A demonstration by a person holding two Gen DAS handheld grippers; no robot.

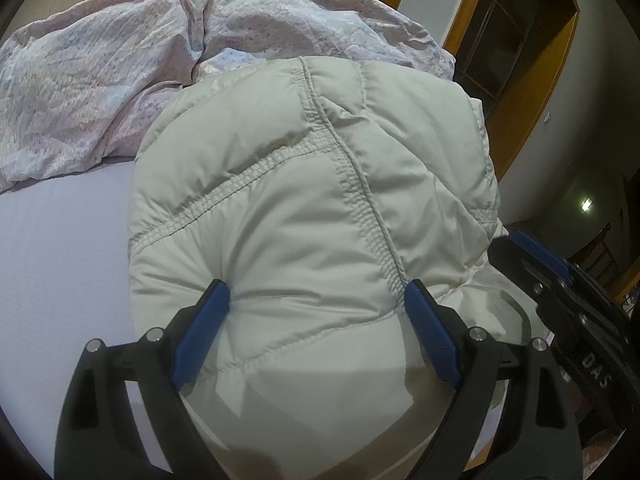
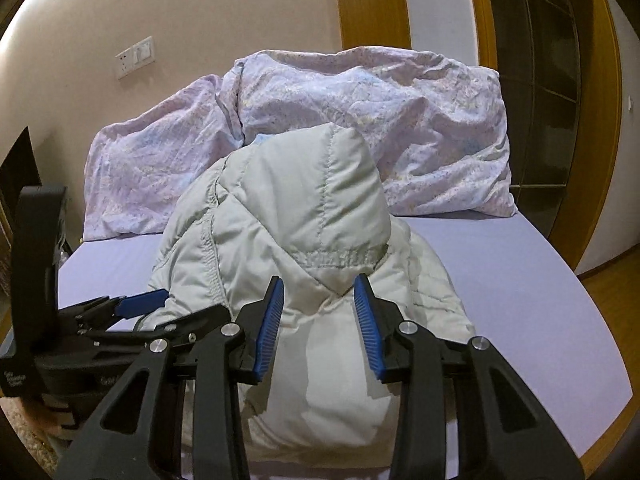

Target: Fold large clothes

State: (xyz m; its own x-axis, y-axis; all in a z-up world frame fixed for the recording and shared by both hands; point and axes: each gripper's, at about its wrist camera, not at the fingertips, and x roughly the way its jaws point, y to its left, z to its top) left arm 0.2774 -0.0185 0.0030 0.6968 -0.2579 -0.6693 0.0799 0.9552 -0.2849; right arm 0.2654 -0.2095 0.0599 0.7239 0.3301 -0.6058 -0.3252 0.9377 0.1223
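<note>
Tongs straddle a folded pale jacket (image 1: 312, 200) on a bed (image 1: 60, 260): the left gripper (image 1: 316, 300) stands wide, blue pads (image 1: 202, 332) pressing the puffy bundle's sides, apparently to pin the fold; the right gripper (image 2: 320, 292), jaws narrower, frames the hood (image 2: 312, 200), though a grip cannot be told. Behind lie a crumpled quilt (image 2: 400, 120), a wall (image 2: 120, 8) and wooden door frames (image 2: 372, 4).
</note>
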